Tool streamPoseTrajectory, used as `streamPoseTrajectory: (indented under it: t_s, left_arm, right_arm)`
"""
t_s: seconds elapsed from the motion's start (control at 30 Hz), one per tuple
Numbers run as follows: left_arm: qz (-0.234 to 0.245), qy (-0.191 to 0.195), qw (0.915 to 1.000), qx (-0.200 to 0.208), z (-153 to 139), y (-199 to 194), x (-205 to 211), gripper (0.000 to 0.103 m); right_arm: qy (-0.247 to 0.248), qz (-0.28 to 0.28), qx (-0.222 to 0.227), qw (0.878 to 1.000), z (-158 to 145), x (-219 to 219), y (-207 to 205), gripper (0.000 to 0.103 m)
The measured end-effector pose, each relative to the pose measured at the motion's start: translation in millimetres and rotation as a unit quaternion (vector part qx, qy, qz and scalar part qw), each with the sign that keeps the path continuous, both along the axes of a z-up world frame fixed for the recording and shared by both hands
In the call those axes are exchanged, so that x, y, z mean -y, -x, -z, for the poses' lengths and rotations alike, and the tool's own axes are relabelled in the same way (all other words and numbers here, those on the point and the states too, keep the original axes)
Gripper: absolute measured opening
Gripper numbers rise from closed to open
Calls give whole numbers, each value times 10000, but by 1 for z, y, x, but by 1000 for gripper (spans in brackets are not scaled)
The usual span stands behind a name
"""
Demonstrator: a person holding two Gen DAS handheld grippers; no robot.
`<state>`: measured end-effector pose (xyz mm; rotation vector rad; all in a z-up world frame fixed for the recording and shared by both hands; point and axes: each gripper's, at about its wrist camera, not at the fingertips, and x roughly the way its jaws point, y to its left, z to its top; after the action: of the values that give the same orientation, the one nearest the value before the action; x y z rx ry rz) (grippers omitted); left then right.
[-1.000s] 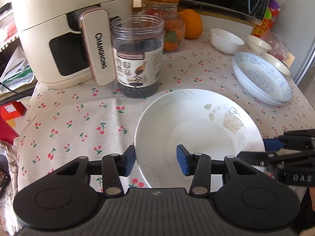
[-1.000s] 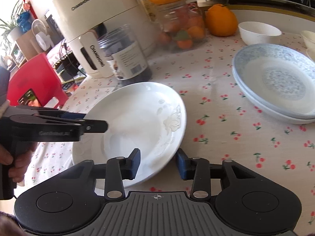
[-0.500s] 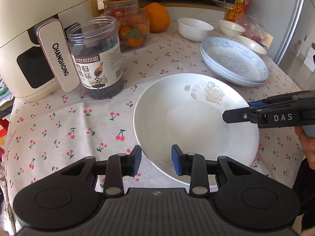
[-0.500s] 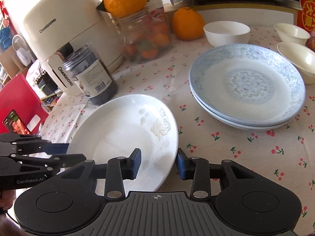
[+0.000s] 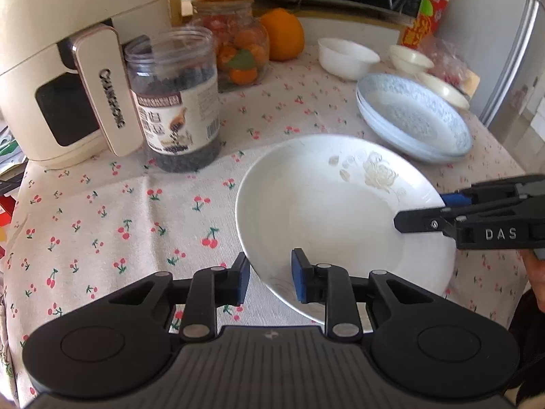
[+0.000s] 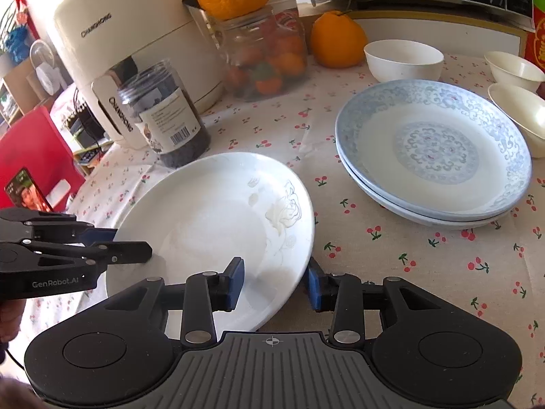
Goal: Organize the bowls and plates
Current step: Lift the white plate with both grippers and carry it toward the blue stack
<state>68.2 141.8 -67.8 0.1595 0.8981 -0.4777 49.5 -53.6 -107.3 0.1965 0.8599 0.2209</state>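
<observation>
A white plate with a pale flower print [image 5: 340,211] is held off the cherry-print tablecloth, a little tilted; it also shows in the right wrist view [image 6: 211,225]. My left gripper [image 5: 270,277] is shut on its near-left rim. My right gripper [image 6: 274,283] is shut on the opposite rim and shows in the left wrist view [image 5: 442,211]. Two stacked blue-patterned plates [image 6: 436,150] sit to the right [image 5: 412,116]. A white bowl [image 6: 403,59] and two cream bowls [image 6: 514,68] stand behind them.
A cream air fryer [image 5: 61,68] stands at the back left, a jar of black beans [image 5: 175,102] in front of it. A glass jar with an orange on top [image 6: 259,47] and another orange [image 6: 337,39] stand at the back. A microwave is behind.
Both grippers have carried the white plate up and a little right, toward the blue plates. The grip on both rims has held.
</observation>
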Motion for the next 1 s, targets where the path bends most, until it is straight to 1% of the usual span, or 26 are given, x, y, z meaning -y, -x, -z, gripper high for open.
streamPoseTrajectory:
  t_s: [0.2, 0.5, 0.87, 1.0]
  left_arm:
    - [-238, 242, 9991, 250, -14, 0, -6, 24]
    - [-191, 351, 9983, 433, -24, 0, 6, 24]
    - [-216, 615, 9956, 674, -39, -3, 27, 24]
    - [-234, 720, 9947, 691, -41, -7, 36, 24]
  right_arm:
    - [-47, -46, 216, 9997, -15, 1, 1, 37]
    - [-175, 185, 460, 9986, -35, 17, -4, 37]
    - [-352, 539, 824, 9945, -61, 43, -11, 37]
    - [-392, 612, 975, 9926, -70, 54, -14, 37]
